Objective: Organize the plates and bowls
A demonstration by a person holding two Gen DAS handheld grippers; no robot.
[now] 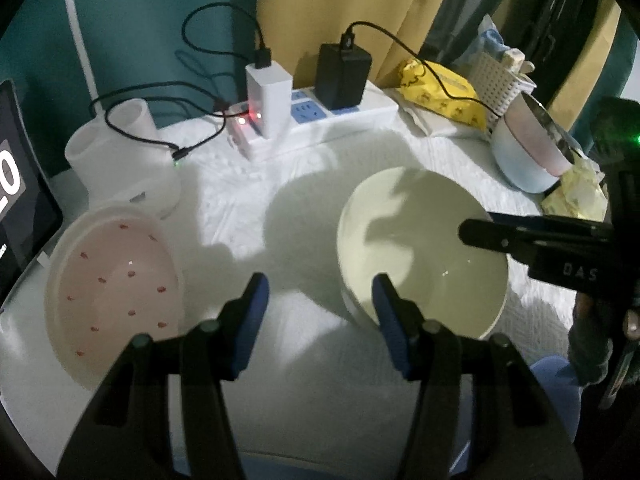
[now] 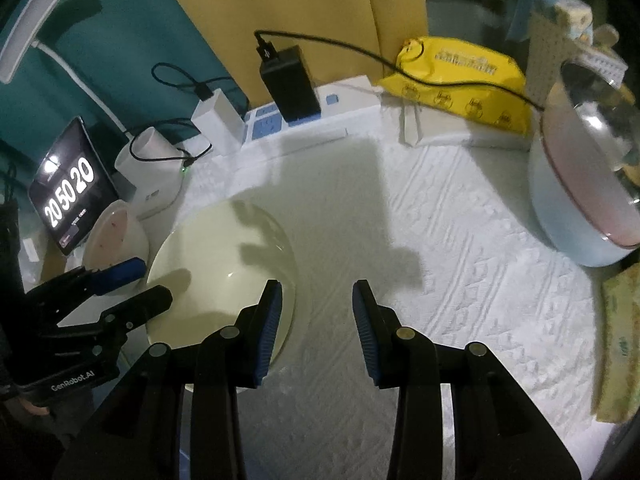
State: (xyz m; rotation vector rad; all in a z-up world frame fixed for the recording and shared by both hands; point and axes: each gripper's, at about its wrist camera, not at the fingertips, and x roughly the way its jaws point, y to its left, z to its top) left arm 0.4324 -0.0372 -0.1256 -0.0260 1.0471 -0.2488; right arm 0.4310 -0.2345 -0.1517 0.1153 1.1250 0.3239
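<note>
Both tongs I'm running hang open and empty over the bench: left tongs (image 1: 320, 296) between the pink dotted bowl (image 1: 108, 288) and the cream bowl (image 1: 420, 256), right tongs (image 2: 316, 300) beside that bowl's right rim.

At far left we find the tablet (image 1: 18, 200) cut by the frame edge, its digits partly lost. The yellow packet's (image 2: 460, 76) print is unreadable. The pot (image 2: 592, 176) runs off the right edge.
</note>
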